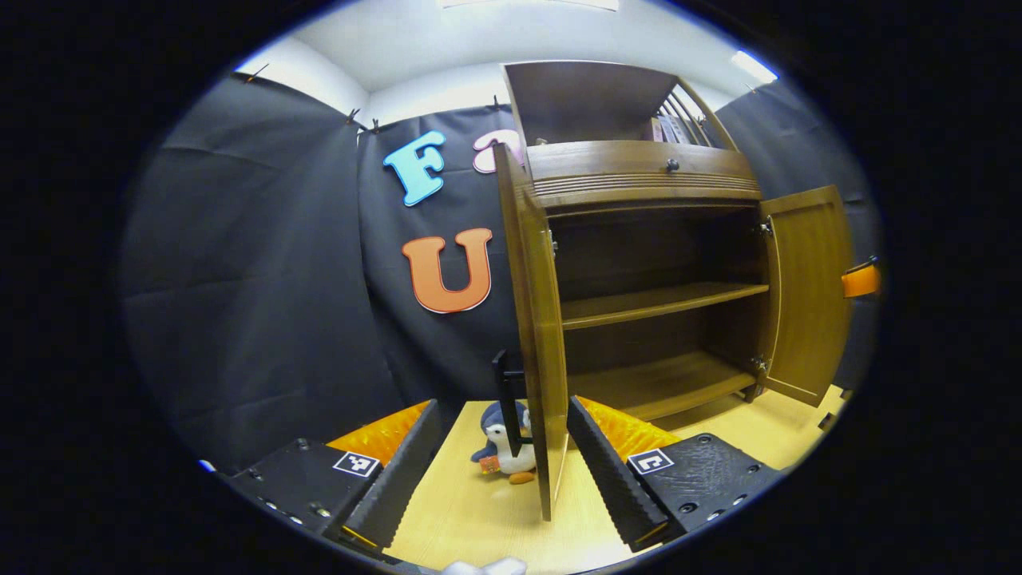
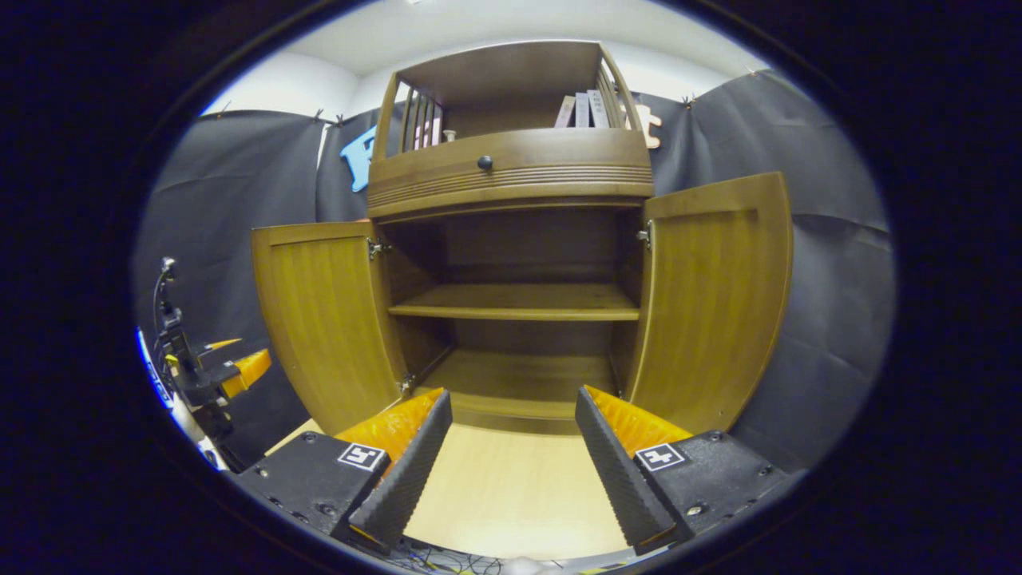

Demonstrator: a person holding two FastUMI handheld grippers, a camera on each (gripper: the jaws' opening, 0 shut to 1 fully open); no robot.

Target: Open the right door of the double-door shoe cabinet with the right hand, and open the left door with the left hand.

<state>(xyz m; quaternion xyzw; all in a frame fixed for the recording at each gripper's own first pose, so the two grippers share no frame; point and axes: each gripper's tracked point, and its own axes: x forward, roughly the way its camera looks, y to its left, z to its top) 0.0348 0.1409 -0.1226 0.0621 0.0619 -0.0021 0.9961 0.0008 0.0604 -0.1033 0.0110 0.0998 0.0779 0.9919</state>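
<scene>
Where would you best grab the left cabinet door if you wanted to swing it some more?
Grip the left door by its free vertical edge, coming from the front with the left gripper. In the left gripper view that thin edge faces the camera between the open fingers. A black handle on its outer face would also serve.

A light wooden table (image 1: 479, 511) carries a brown cabinet (image 1: 639, 172) at its back, and a small toy penguin (image 1: 505, 451) stands on the tabletop just left of the cabinet's open left door (image 1: 536, 335).
</scene>
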